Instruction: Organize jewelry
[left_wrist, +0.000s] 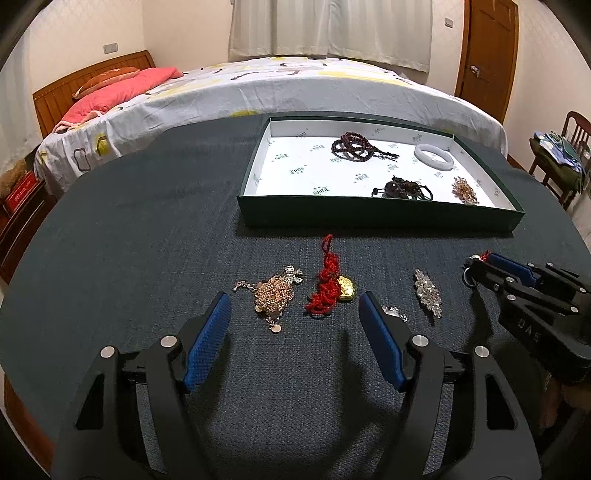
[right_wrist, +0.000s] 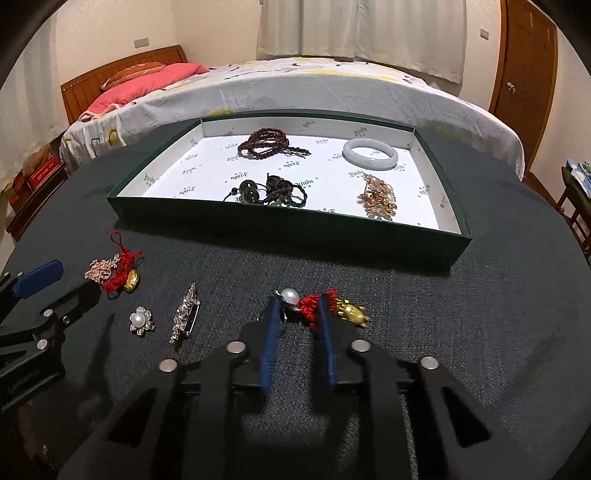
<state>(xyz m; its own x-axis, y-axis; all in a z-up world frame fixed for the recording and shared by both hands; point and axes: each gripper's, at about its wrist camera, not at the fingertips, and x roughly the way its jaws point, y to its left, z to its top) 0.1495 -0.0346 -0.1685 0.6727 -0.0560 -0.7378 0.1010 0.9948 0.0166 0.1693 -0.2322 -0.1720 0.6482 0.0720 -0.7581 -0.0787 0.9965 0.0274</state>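
Note:
A green tray (left_wrist: 380, 216) (right_wrist: 288, 230) with a white lining holds a dark bead string (right_wrist: 269, 142), a white bangle (right_wrist: 370, 154), a dark cord bracelet (right_wrist: 273, 192) and a gold cluster (right_wrist: 378, 199). On the dark cloth lie a rose-gold chain (left_wrist: 273, 297), a red knot with gold charm (left_wrist: 327, 291), a crystal brooch (left_wrist: 427, 292) (right_wrist: 184, 317) and a pearl flower brooch (right_wrist: 140, 320). My left gripper (left_wrist: 295, 310) is open and empty just before the chain and knot. My right gripper (right_wrist: 297, 306) (left_wrist: 480, 260) is nearly shut on a red-tassel charm (right_wrist: 314, 306) with a pearl and gold piece.
A bed with a patterned sheet (left_wrist: 277, 88) stands beyond the table. A wooden door (left_wrist: 487, 55) is at the back right and a chair with clothes (left_wrist: 561, 155) at the right. Bare cloth lies left of the tray.

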